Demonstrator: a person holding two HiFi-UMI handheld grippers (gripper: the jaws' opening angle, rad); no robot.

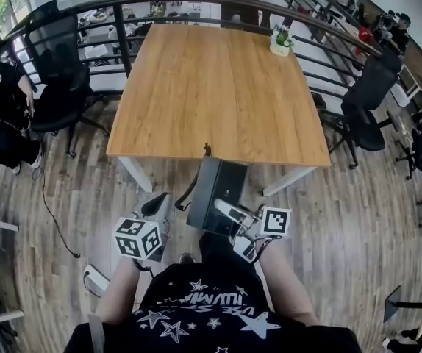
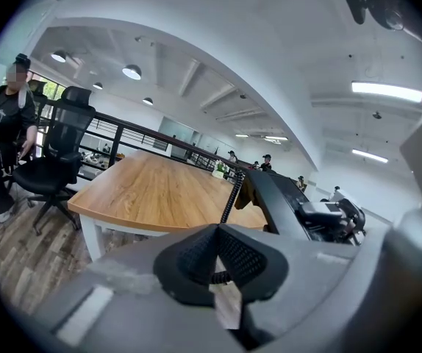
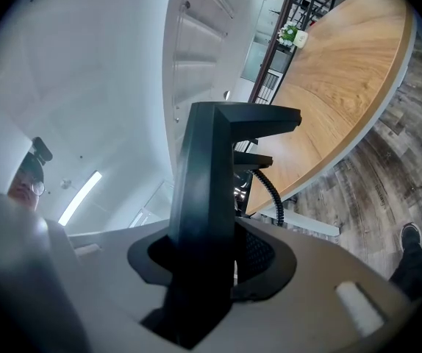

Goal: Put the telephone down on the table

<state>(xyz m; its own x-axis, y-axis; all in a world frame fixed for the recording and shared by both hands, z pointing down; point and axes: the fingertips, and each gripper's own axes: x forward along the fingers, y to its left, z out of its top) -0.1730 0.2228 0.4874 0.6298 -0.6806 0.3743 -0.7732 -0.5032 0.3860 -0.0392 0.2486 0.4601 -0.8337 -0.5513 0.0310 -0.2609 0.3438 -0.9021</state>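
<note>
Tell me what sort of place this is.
Probably an open-plan office: a wooden table, black swivel chairs beside it, and a railing with other people beyond.

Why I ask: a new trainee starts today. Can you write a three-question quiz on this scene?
1. True or false: the telephone already rests on the table.
2. The left claw pinches: A) a chair, B) the coiled cord, C) nothing.
3. Fill in: the right claw is closed on the ____.

Key: 1 false, it is held in the air at the table's near edge; 2 B; 3 telephone.
</note>
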